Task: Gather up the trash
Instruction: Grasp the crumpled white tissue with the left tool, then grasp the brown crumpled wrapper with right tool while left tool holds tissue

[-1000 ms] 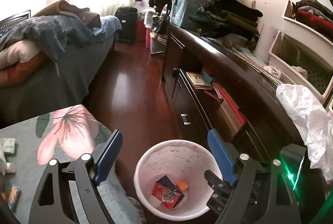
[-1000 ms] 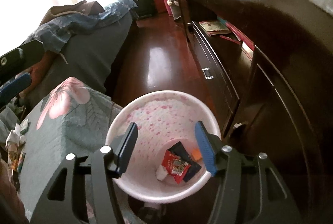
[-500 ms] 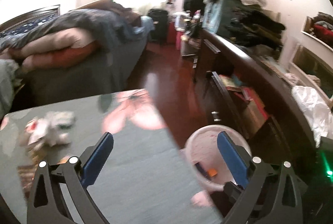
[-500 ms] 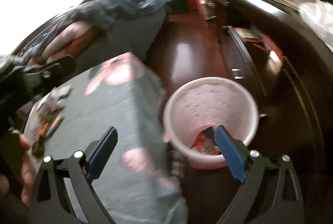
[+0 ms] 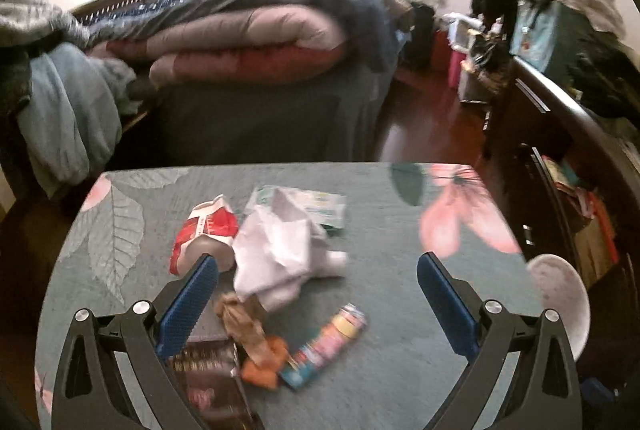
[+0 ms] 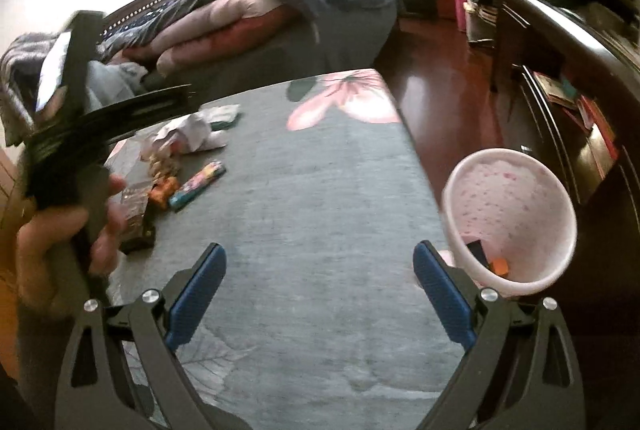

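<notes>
A pile of trash lies on the grey floral tablecloth point(image 5: 380, 330): a crumpled white paper point(image 5: 280, 250), a red and white wrapper point(image 5: 206, 230), a brown wrapper point(image 5: 240, 322), a colourful candy tube point(image 5: 326, 346) and a dark packet point(image 5: 208, 378). My left gripper point(image 5: 318, 270) hangs open over the pile, holding nothing. My right gripper point(image 6: 320, 262) is open and empty above bare cloth point(image 6: 320, 250), with the trash point(image 6: 188, 166) far to its left. The pink bin point(image 6: 516, 214) stands off the table's right edge, with wrappers inside. A hand point(image 6: 60, 230) holds the left gripper's handle.
A bed with folded quilts point(image 5: 248, 42) sits behind the table. A dark sideboard point(image 5: 560, 134) piled with clothes runs along the right, with red wood floor point(image 6: 448, 78) between it and the bed. The bin's rim point(image 5: 560, 302) shows at the table's right edge.
Both grippers have swung left from above the bin to over the table and have opened wider. The trash pile has come into the left wrist view.
</notes>
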